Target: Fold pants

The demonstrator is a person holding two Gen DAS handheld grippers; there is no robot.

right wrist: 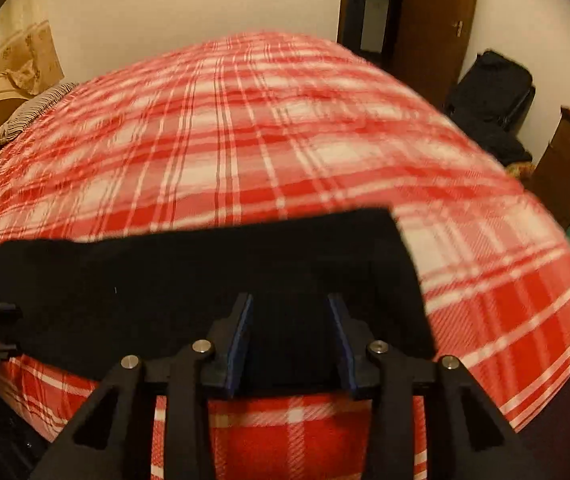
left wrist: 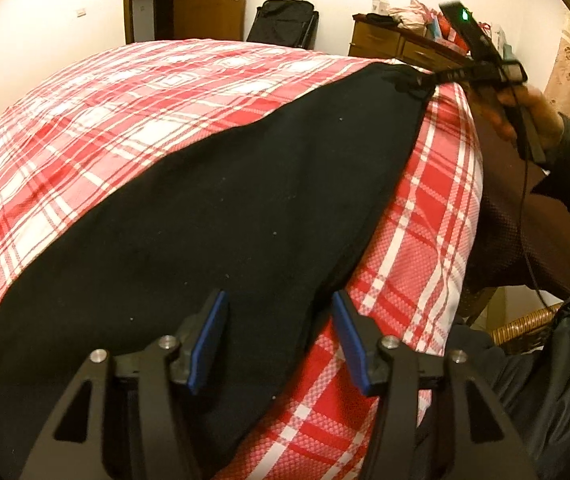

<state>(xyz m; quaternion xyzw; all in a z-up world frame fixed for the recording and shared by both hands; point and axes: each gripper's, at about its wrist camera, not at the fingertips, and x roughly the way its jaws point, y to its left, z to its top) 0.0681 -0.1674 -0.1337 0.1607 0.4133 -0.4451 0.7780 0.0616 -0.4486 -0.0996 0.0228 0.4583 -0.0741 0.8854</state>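
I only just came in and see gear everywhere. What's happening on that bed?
A person is folding black pants laid along the near edge of a bed with a red plaid cover. The left gripper and right gripper are both open over the cloth, one toward each end. Neither has pinched the fabric yet.

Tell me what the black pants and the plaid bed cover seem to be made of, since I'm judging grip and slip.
Black pants: probably a soft matte knit or fleece; no sheen, lint specks cling to it. Plaid bed cover: looks like woven cotton, matte, with a fine checked weave texture and gentle wrinkles.
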